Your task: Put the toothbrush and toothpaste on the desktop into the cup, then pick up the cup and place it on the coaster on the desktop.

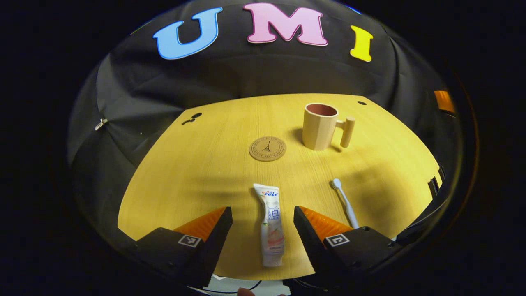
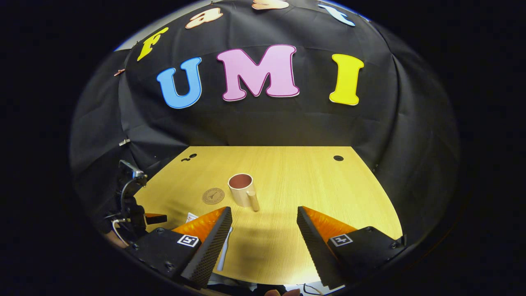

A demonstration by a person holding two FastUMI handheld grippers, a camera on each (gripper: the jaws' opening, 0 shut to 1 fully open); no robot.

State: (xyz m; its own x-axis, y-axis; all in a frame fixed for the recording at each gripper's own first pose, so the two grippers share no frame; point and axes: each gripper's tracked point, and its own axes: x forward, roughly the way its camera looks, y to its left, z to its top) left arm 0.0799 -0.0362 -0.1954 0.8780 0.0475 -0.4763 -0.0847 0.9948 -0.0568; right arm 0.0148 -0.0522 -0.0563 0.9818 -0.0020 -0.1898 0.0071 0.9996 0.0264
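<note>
Left claw (image 1: 263,218) astride toothpaste (image 1: 272,226), agape

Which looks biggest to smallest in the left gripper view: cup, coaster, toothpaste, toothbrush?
As they look, not true size:
1. toothpaste, nearest the camera, so enlarged
2. cup
3. coaster and toothbrush: unsure; the brush is longer but thin, and its lower end is hidden behind a finger of the left gripper.
</note>
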